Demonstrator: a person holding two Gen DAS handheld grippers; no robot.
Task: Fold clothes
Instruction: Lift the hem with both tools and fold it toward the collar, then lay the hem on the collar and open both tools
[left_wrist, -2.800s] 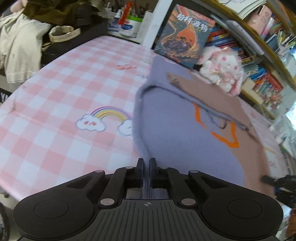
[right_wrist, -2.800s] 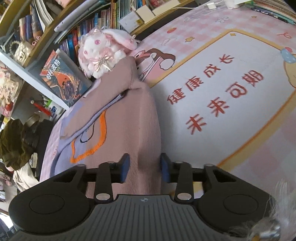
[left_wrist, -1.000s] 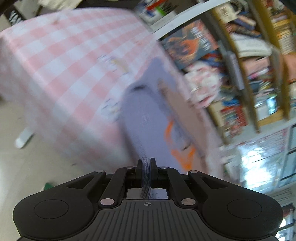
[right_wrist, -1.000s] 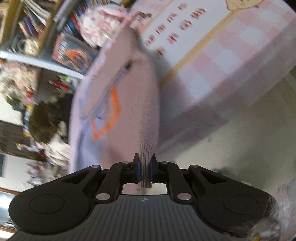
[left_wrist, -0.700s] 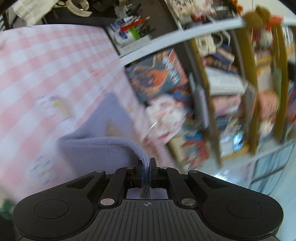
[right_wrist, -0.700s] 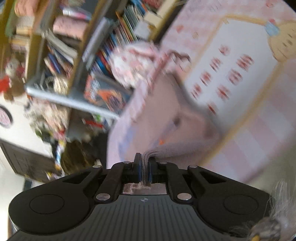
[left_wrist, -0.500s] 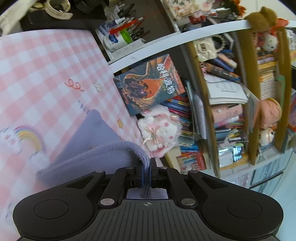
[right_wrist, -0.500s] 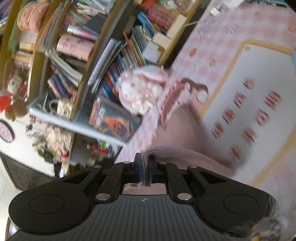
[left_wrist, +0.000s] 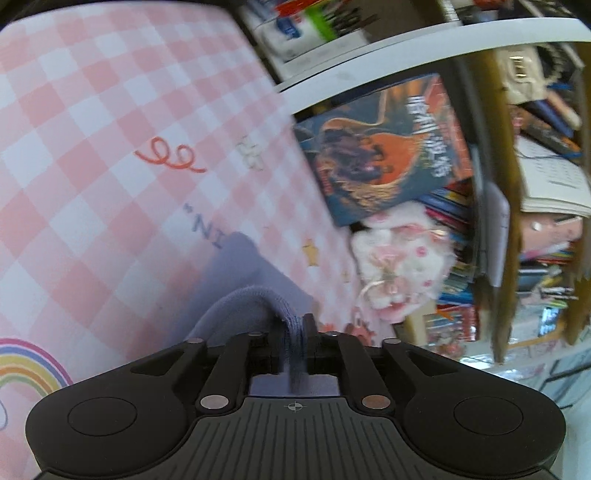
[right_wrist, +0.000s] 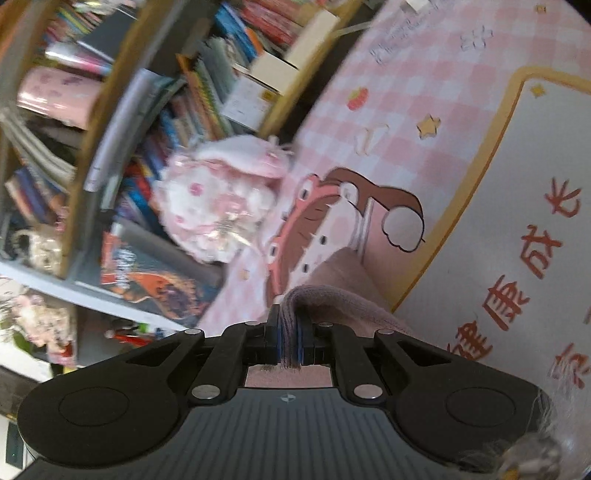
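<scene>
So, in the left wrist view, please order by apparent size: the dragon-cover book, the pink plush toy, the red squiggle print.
1. dragon-cover book
2. pink plush toy
3. red squiggle print

Book and toy differ only moderately, and blur softens their edges.

Motion blur smears the bookshelf (left_wrist: 535, 184) and plush toy (right_wrist: 218, 206); each tool body hides most of the garment (left_wrist: 236, 295).

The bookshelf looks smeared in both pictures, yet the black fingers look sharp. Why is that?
Left wrist view: the shelves and plush toy streak with motion blur, while the left gripper rides with the camera and stays crisp. Right wrist view: same smear on the books; straight edges bow from the fisheye lens.
</scene>
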